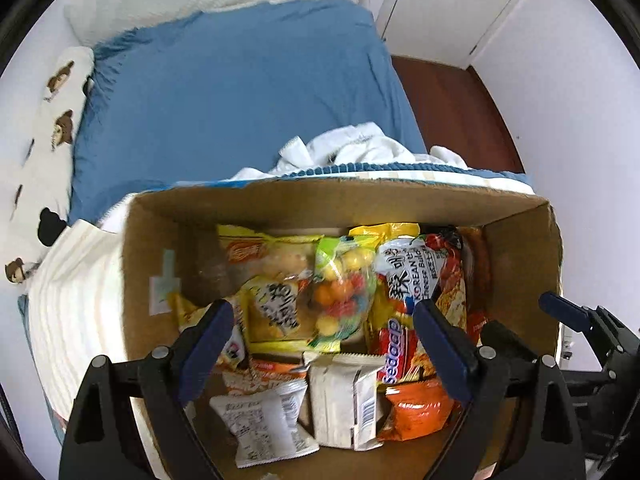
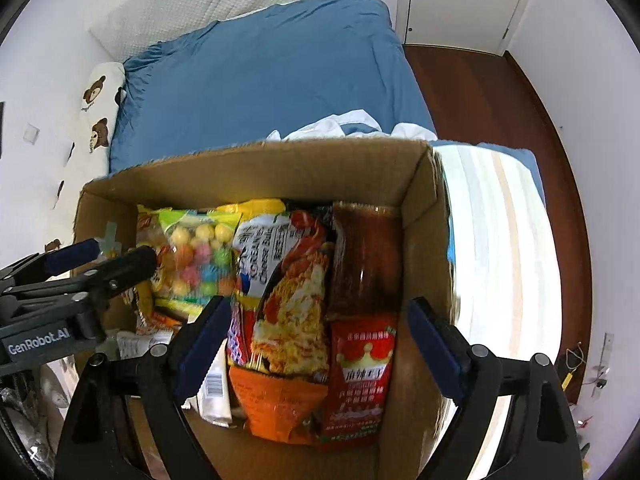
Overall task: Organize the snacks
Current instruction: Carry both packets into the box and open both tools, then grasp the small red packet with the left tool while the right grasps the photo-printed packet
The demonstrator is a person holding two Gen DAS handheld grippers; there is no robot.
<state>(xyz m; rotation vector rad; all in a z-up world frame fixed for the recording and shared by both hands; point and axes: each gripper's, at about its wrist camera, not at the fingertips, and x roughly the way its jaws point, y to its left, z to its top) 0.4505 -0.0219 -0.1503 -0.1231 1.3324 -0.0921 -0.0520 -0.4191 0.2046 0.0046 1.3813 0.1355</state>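
- Bedroom scene: blue bed (image 1: 240,100) fills the upper frame, with a cardboard box (image 1: 340,200) at lower centre.
- Snacks look largely packed; little seems left to do.
- Noodle packet (image 2: 292,300) stands on end, its long axis running top to bottom of the frame.
- Left gripper (image 1: 324,344) and right gripper (image 2: 316,344) both gape wide, empty, over the box.

Bright, soft daylight – whites blown out, motion blur throughout (worst on the striped cloth (image 2: 504,240)) – fisheye edges bent, corners black.

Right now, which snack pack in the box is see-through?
The bag of coloured candy balls, standing mid-box between the yellow packs and the Korean noodle pack. Its clear film shows the balls; the others are printed opaque.
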